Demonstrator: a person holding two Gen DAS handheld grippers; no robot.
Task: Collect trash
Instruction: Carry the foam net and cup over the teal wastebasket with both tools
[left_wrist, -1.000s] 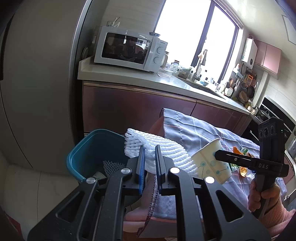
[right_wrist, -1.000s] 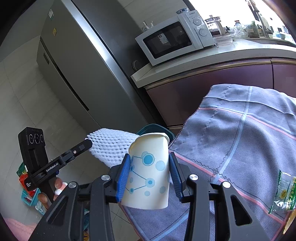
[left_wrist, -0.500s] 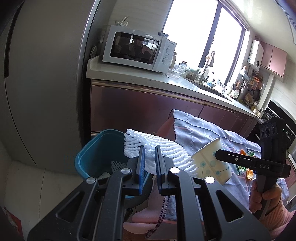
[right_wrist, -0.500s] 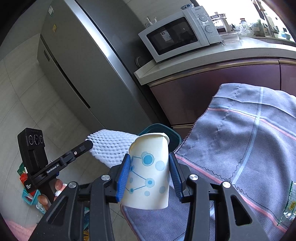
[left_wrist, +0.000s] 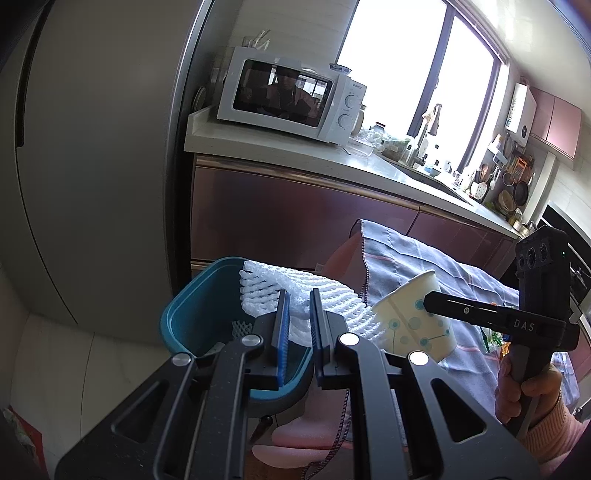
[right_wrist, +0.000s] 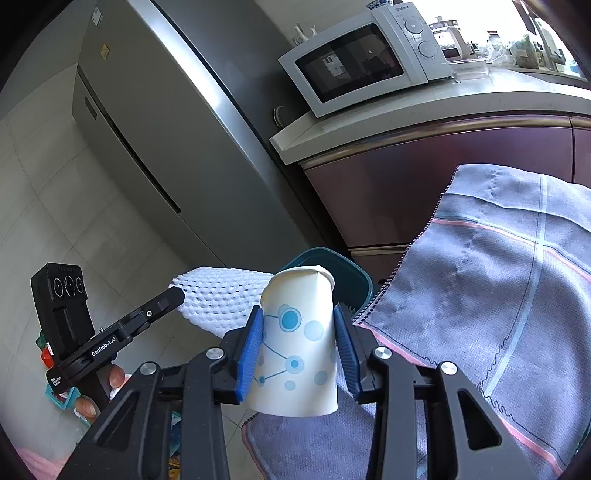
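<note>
My left gripper (left_wrist: 297, 308) is shut on a white foam net (left_wrist: 325, 295), which hangs over the rim of a teal bin (left_wrist: 192, 321) on the floor. More foam netting lies inside the bin. My right gripper (right_wrist: 299, 321) is shut on a white paper cup (right_wrist: 295, 332) with blue dots, its mouth pointing away toward the teal bin (right_wrist: 332, 258). In the right wrist view the foam net (right_wrist: 221, 295) sticks out from the left gripper's fingertips (right_wrist: 173, 295), just left of the cup. From the left wrist the paper cup (left_wrist: 413, 321) sits beside the net, above the cloth's edge.
A grey checked cloth (right_wrist: 498, 295) covers the table to the right of the bin. A steel fridge (left_wrist: 92, 166) stands behind the bin, with a microwave (left_wrist: 288, 99) on the counter. Wrappers (left_wrist: 491, 338) lie on the cloth. Small items (right_wrist: 55, 398) sit on the floor tiles.
My right gripper carried the cup sideways off the cloth toward the bin. The bin now sits more centrally under the foam net in the left wrist view. Both grips are unchanged.
</note>
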